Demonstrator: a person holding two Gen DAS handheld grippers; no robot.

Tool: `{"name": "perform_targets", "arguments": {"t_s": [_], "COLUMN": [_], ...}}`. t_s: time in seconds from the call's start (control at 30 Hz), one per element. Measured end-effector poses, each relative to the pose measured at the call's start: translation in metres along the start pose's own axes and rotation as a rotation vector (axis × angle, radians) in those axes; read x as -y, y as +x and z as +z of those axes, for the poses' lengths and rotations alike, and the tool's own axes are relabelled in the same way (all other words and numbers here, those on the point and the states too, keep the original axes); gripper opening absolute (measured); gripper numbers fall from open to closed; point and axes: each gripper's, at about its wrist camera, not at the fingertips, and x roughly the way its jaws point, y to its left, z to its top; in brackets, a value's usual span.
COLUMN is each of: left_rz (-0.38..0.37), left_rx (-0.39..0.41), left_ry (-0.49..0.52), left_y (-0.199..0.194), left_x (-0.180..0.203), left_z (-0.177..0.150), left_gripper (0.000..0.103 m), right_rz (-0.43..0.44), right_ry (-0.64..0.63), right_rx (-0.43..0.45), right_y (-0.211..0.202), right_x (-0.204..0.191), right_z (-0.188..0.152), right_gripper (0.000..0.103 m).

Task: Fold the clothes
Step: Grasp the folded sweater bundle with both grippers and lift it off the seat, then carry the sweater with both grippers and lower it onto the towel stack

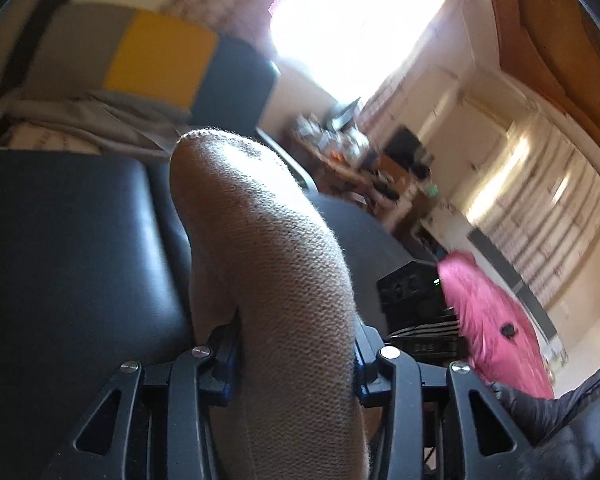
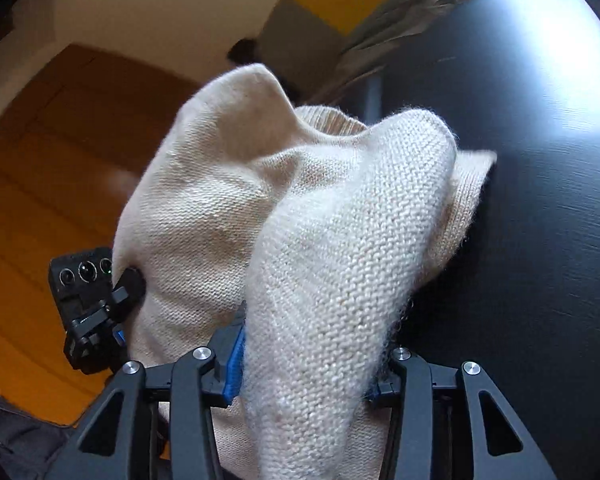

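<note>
Both grippers, left and right, are clamped on the cream sweater, bunched above the black table.

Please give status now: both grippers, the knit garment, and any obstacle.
Left gripper shut on cream knit garment. Right gripper shut on same garment, lifted over black table. No obstacle visible.

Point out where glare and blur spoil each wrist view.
Left wrist view: the window is blown out to white, the room behind is smeared by motion blur, the pink garment is streaked; the beige knit clamped in the left gripper stays sharp. Right wrist view: a broad sheen on the dark tabletop, blurred background, crisp cream knit in the right gripper.
</note>
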Motion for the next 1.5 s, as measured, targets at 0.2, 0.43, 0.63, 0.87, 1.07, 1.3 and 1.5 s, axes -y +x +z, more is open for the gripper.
{"name": "perform_targets", "arguments": {"t_s": [0.2, 0.43, 0.63, 0.87, 1.07, 1.3, 1.5], "left_rz": [0.17, 0.393, 0.528, 0.636, 0.759, 1.039, 1.117], "left_rx": [0.263, 0.578, 0.731, 0.563, 0.545, 0.547, 0.532], "left_ry": [0.005, -0.004, -0.188, -0.63, -0.501, -0.371, -0.157], "left_y": [-0.126, -0.284, -0.386, -0.367, -0.362, -0.376, -0.358], "left_x": [-0.024, -0.065, -0.142, -0.301, -0.266, -0.207, -0.17], "left_z": [0.025, 0.069, 0.095, 0.024, 0.031, 0.047, 0.078], "left_gripper": [0.042, 0.042, 0.042, 0.045, 0.047, 0.048, 0.055], "right_rz": [0.154, 0.355, 0.405, 0.089, 0.122, 0.078, 0.132], "right_ry": [-0.179, -0.498, -0.692, -0.694, -0.654, -0.781, -1.036], "right_rx": [-0.119, -0.247, -0.313, -0.504, -0.484, -0.313, -0.109], "right_y": [0.096, 0.252, 0.363, 0.501, 0.52, 0.474, 0.394], "right_x": [-0.09, -0.274, -0.403, -0.365, -0.328, -0.347, -0.4], "right_z": [0.048, 0.114, 0.138, 0.12, 0.111, 0.121, 0.102], "right_gripper": [0.047, 0.047, 0.046, 0.047, 0.061, 0.076, 0.076]}}
